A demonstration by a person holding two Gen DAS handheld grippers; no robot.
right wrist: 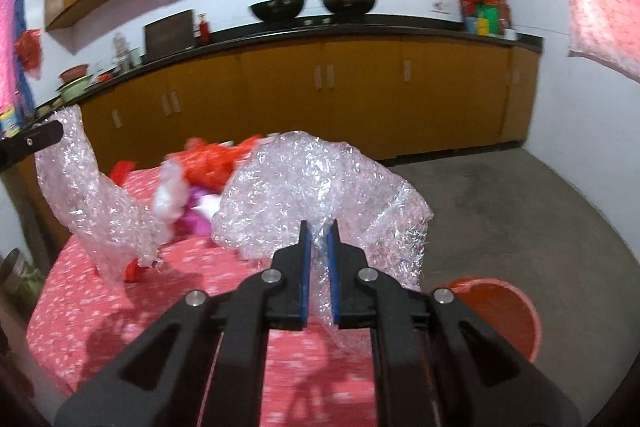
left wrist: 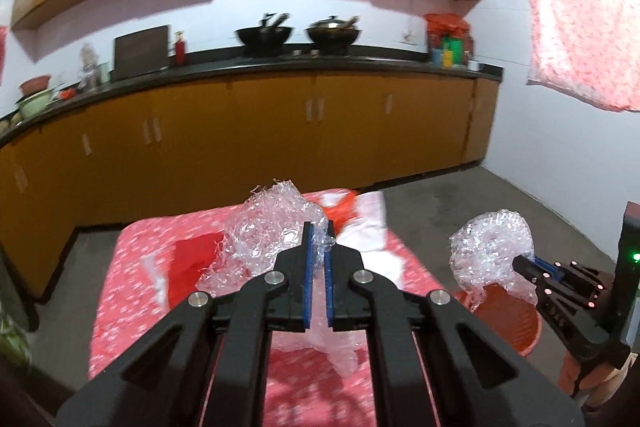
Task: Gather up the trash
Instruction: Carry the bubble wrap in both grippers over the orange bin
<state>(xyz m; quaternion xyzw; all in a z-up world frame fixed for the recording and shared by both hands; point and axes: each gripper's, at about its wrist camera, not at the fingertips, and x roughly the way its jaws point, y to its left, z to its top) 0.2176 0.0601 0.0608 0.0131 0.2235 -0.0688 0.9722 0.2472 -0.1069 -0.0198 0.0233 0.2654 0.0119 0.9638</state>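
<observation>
My left gripper (left wrist: 319, 233) is shut on a clear bubble wrap sheet (left wrist: 272, 227) lifted above the red patterned table (left wrist: 132, 291). My right gripper (right wrist: 319, 231) is shut on a second bubble wrap piece (right wrist: 320, 187). In the left wrist view the right gripper (left wrist: 524, 261) holds that wrap (left wrist: 490, 247) above a red bin (left wrist: 508, 319) on the floor. The bin also shows in the right wrist view (right wrist: 504, 311). The left gripper's wrap hangs at the left of the right wrist view (right wrist: 100, 207). Red paper (left wrist: 196, 259), an orange bag (right wrist: 208, 163) and white scraps (left wrist: 368, 227) lie on the table.
Brown kitchen cabinets (left wrist: 280, 131) with a dark counter (left wrist: 280, 67) run along the far wall, with two woks (left wrist: 264, 35) on it. Grey concrete floor (right wrist: 520, 211) lies to the right of the table. A pink cloth (left wrist: 580, 7) hangs on the right wall.
</observation>
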